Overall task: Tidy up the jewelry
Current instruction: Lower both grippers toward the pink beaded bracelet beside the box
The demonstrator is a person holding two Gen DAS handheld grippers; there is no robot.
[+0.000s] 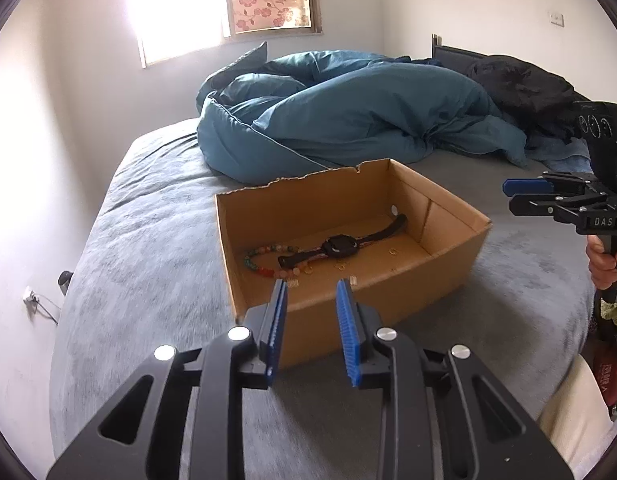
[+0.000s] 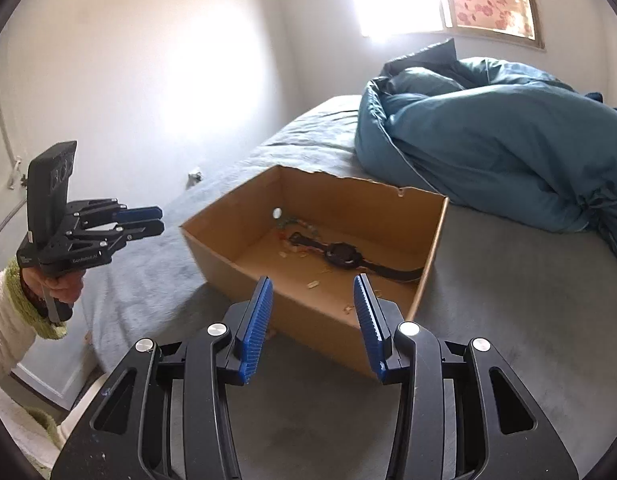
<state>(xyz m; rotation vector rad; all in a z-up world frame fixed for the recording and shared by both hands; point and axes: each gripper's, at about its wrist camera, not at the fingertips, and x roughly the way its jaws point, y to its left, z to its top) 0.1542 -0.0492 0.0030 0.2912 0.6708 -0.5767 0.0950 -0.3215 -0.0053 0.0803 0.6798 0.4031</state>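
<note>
While empty, both fingers (image 1: 351,308) apart

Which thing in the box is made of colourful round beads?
The bead bracelet, curled at the left end of the cardboard box. The black watch beside it has a plain dark strap, and the other bits are tiny gold pieces.

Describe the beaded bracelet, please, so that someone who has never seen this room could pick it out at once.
On the grey bed, in front of the heaped blue duvet, stands an open cardboard box. On its floor, at the end where the black watch strap points away from the round wall hole, lies the beaded bracelet. It alone is a loop of multicoloured round beads.
</note>
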